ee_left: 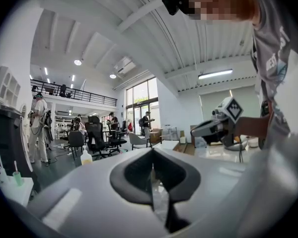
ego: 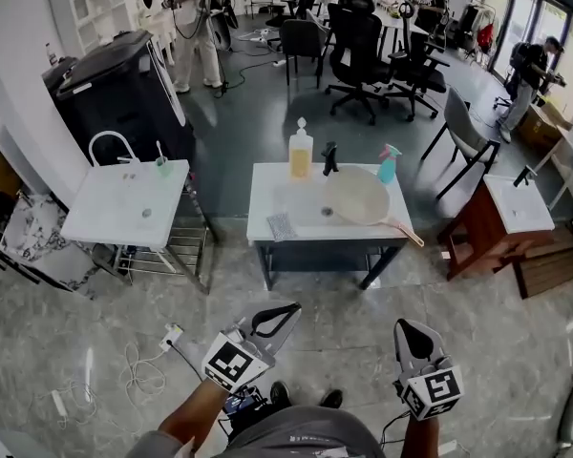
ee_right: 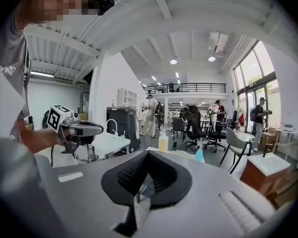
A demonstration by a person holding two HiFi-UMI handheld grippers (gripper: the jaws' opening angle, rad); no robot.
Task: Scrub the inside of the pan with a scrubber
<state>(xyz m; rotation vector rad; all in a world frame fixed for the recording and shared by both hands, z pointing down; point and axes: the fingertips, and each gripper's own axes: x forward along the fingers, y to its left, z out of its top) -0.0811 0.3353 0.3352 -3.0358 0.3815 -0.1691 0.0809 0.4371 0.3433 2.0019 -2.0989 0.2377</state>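
A pale round pan (ego: 358, 196) with a long handle lies on the white table (ego: 267, 187), far ahead of me. A grey scrubber (ego: 282, 225) rests on the table's front left part. A yellow bottle (ego: 301, 153) and a blue spray bottle (ego: 389, 165) stand at the table's back edge. My left gripper (ego: 288, 311) and right gripper (ego: 407, 329) hang low over the floor, well short of the table. Both are shut with nothing between the jaws. The left gripper view shows its jaws (ee_left: 152, 168) closed, and so does the right gripper view (ee_right: 146, 176).
A white sink unit (ego: 124, 203) stands left of the table, with a black cabinet (ego: 124, 89) behind it. A brown cabinet (ego: 501, 219) with a white top is at the right. Office chairs (ego: 358, 51) and people fill the back. Cables (ego: 143, 370) lie on the floor.
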